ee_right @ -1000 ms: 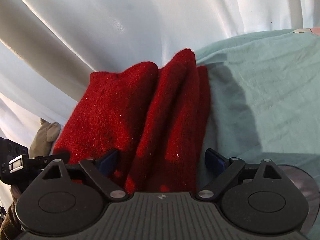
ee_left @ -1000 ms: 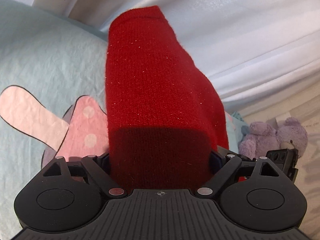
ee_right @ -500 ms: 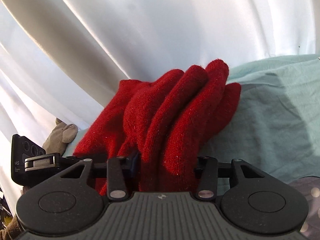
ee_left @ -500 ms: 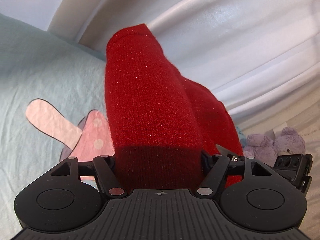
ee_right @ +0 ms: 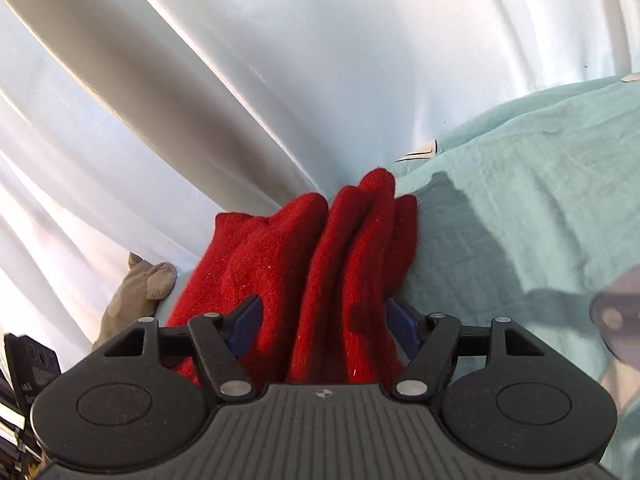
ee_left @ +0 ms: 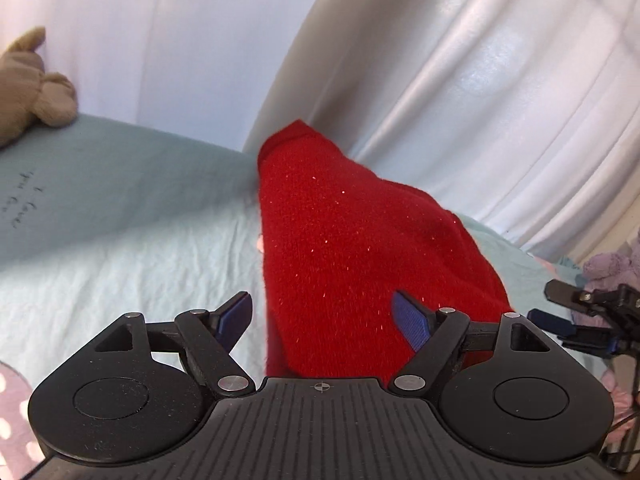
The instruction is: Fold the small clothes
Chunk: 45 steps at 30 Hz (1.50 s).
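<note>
A small red knitted garment [ee_left: 352, 248] lies on the pale teal bed sheet [ee_left: 120, 208]. In the left wrist view it runs forward between my left gripper's [ee_left: 326, 318] blue pads, which stand wide apart; the left pad [ee_left: 236, 316] is clear of the cloth. In the right wrist view the same red garment [ee_right: 320, 264] is bunched in folds between my right gripper's [ee_right: 324, 320] blue pads, which also stand apart. The right gripper also shows at the right edge of the left wrist view [ee_left: 580, 320].
White curtains [ee_right: 280, 80] hang close behind the bed. A beige plush toy [ee_left: 36, 88] lies at the far left; a purple plush [ee_left: 612, 268] sits at the right. A pink dotted print [ee_left: 12, 412] marks the sheet.
Both grippers were shut on the red garment half a second ago and have now opened. The garment has dropped lower onto the sheet, and both cameras have tilted up.
</note>
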Available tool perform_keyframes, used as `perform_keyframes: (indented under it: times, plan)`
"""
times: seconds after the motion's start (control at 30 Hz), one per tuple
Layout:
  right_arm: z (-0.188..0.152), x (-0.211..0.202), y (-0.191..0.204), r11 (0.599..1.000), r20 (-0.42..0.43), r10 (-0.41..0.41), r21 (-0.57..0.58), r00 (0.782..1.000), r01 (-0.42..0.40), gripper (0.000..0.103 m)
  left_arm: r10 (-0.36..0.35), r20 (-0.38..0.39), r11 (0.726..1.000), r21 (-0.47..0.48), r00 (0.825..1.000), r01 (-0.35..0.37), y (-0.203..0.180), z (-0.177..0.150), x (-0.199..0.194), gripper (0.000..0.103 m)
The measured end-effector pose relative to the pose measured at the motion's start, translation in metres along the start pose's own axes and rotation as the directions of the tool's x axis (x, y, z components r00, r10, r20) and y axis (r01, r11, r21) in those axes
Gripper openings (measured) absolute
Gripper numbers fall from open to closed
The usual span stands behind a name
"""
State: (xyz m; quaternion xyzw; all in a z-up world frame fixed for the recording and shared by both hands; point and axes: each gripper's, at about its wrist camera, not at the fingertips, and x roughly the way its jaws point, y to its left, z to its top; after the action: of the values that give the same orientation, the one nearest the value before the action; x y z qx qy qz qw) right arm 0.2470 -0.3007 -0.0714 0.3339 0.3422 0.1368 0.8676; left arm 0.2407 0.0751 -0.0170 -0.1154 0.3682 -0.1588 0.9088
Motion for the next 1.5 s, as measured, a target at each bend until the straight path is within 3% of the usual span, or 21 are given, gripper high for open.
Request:
perform_keyframes:
  times: [0.1, 0.23, 0.37, 0.43, 0.5, 0.57, 0.67, 0.77, 0.8, 0.83, 0.87, 0.9, 0.97, 1.03, 1.1, 1.13, 1.2, 1.27, 1.3, 1.37, 1.5]
  plan:
    - [-0.02, -0.015, 0.012, 0.993, -0.037, 0.116, 0.033, 0.993, -0.115, 0.075, 0.049, 0.012, 0.996, 0.078, 0.999, -0.05, -0.015, -0.028, -0.017, 0.088]
    - [-0.028, 0.018, 0.025, 0.996, -0.122, 0.083, 0.0, 0.989, -0.084, 0.079, 0.086, -0.095, 0.988, 0.138, 0.992, -0.072, -0.023, -0.049, 0.003, 0.086]
    - [-0.026, 0.06, 0.03, 0.995, -0.165, 0.094, 0.049, 0.982, -0.087, 0.079, 0.145, -0.085, 0.975, 0.182, 0.986, -0.127, -0.028, -0.056, 0.022, 0.073]
    - [-0.022, 0.074, 0.037, 0.998, -0.163, 0.068, 0.004, 0.984, -0.069, 0.072, 0.19, -0.084, 0.969, 0.18, 0.978, -0.172, -0.029, -0.054, 0.032, 0.059]
    - [-0.02, 0.083, 0.049, 0.998, -0.172, 0.028, -0.058, 0.985, -0.039, 0.04, 0.187, -0.093, 0.975, 0.139, 0.978, -0.173, -0.027, -0.052, 0.034, 0.056]
    - [-0.02, 0.078, 0.07, 0.978, -0.129, -0.035, -0.206, 0.991, 0.008, 0.031, 0.176, -0.099, 0.98, 0.112, 0.979, -0.165, -0.024, -0.049, 0.03, 0.049]
    - [-0.019, 0.051, 0.101, 0.897, 0.044, -0.112, -0.425, 0.993, 0.12, 0.027, 0.147, -0.105, 0.985, 0.108, 0.984, -0.136, -0.023, -0.049, 0.026, 0.045]
    - [-0.031, 0.041, 0.102, 0.782, 0.181, -0.214, -0.557, 0.96, 0.279, 0.027, 0.127, -0.125, 0.989, 0.091, 0.984, -0.116, -0.022, -0.051, 0.033, 0.045]
    - [-0.039, 0.047, 0.093, 0.738, 0.198, -0.268, -0.587, 0.943, 0.333, 0.028, 0.121, -0.132, 0.99, 0.094, 0.984, -0.11, -0.022, -0.052, 0.035, 0.046]
    - [-0.044, 0.058, 0.077, 0.726, 0.17, -0.332, -0.582, 0.928, 0.367, 0.028, 0.122, -0.131, 0.988, 0.112, 0.984, -0.108, -0.026, -0.053, 0.035, 0.046]
    - [-0.047, 0.064, 0.062, 0.74, 0.139, -0.353, -0.564, 0.925, 0.367, 0.032, 0.131, -0.125, 0.984, 0.14, 0.983, -0.113, -0.029, -0.053, 0.033, 0.046]
    - [-0.048, 0.06, 0.051, 0.768, 0.167, -0.308, -0.537, 0.937, 0.348, 0.038, 0.142, -0.129, 0.978, 0.172, 0.981, -0.119, -0.031, -0.052, 0.03, 0.047]
    - [-0.04, 0.05, 0.052, 0.788, 0.166, -0.324, -0.497, 0.931, 0.363, 0.061, 0.133, -0.139, 0.976, 0.188, 0.981, -0.105, -0.029, -0.046, 0.016, 0.05]
    - [-0.032, 0.031, 0.057, 0.802, 0.185, -0.309, -0.476, 0.933, 0.36, 0.063, 0.094, -0.112, 0.982, 0.176, 0.989, -0.074, -0.026, -0.038, -0.009, 0.05]
    - [-0.034, 0.013, 0.069, 0.779, 0.249, -0.304, -0.49, 0.92, 0.39, 0.062, 0.076, -0.053, 0.983, 0.174, 0.996, -0.065, -0.025, -0.025, -0.028, 0.054]
    - [-0.035, 0.005, 0.076, 0.767, 0.283, -0.296, -0.498, 0.912, 0.403, 0.06, 0.069, -0.017, 0.983, 0.171, 0.997, -0.065, -0.028, -0.019, -0.035, 0.059]
    - [-0.041, 0.0, 0.088, 0.775, 0.282, -0.243, -0.519, 0.928, 0.361, 0.042, 0.054, 0.023, 0.985, 0.164, 0.998, -0.057, -0.031, -0.006, -0.035, 0.062]
    - [-0.048, 0.007, 0.097, 0.777, 0.242, -0.192, -0.554, 0.951, 0.298, 0.033, 0.053, 0.006, 0.986, 0.156, 0.999, -0.053, -0.034, 0.0, -0.018, 0.059]
    - [-0.053, 0.014, 0.101, 0.769, 0.215, -0.17, -0.581, 0.962, 0.266, 0.021, 0.058, -0.024, 0.987, 0.153, 0.998, -0.054, -0.035, 0.001, -0.007, 0.058]
    - [-0.065, 0.027, 0.107, 0.743, 0.178, -0.167, -0.624, 0.97, 0.242, 0.012, 0.04, -0.063, 0.989, 0.144, 0.997, -0.03, -0.038, -0.005, 0.009, 0.06]
    - [-0.081, 0.043, 0.101, 0.684, 0.141, -0.234, -0.679, 0.962, 0.266, 0.009, 0.046, -0.104, 0.988, 0.154, 0.994, -0.03, -0.038, -0.018, 0.023, 0.065]
